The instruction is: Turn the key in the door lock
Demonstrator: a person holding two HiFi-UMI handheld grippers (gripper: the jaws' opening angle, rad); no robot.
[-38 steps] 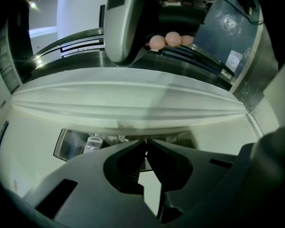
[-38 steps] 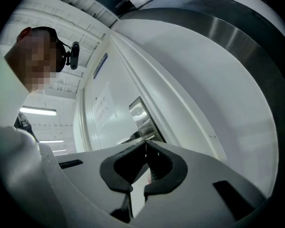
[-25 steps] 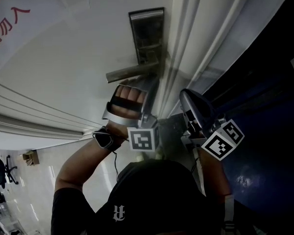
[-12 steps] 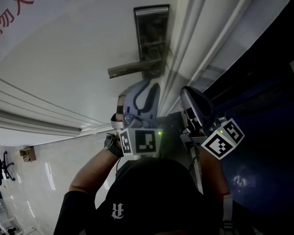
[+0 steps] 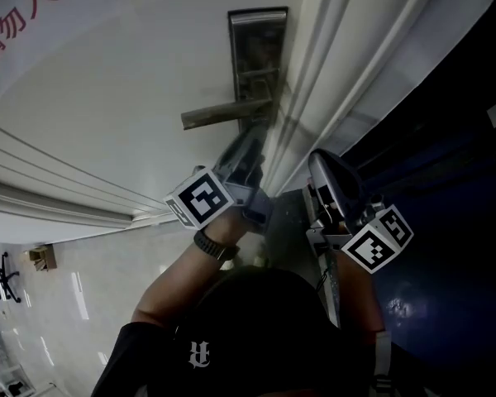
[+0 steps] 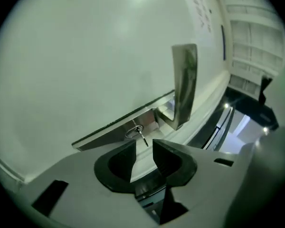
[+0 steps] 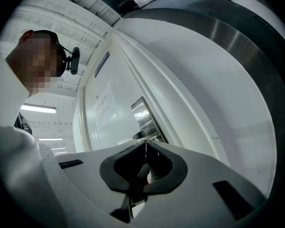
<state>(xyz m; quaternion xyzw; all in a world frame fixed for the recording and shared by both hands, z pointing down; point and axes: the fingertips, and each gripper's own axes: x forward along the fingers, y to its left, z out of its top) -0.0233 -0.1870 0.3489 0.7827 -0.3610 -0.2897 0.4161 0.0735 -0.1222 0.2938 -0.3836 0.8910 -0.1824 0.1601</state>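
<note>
Holding our left gripper [image 6: 143,150] with jaws slightly spread so the key [image 6: 138,134], stuck in the lock plate [image 6: 104,137] at 12 o'clock just past the tips, fits between them, while our right gripper [image 7: 145,147] hangs aside, pressed together on nothing.

In the head view the left hand-held gripper [image 5: 248,145] is blurred and hides the key [image 6: 141,136] behind it.

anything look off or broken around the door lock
Nothing stands out. The key sits in the lock plate near the lever handle, and neither looks bent or damaged. The left gripper is open just short of the key. The right gripper is shut on nothing.
</note>
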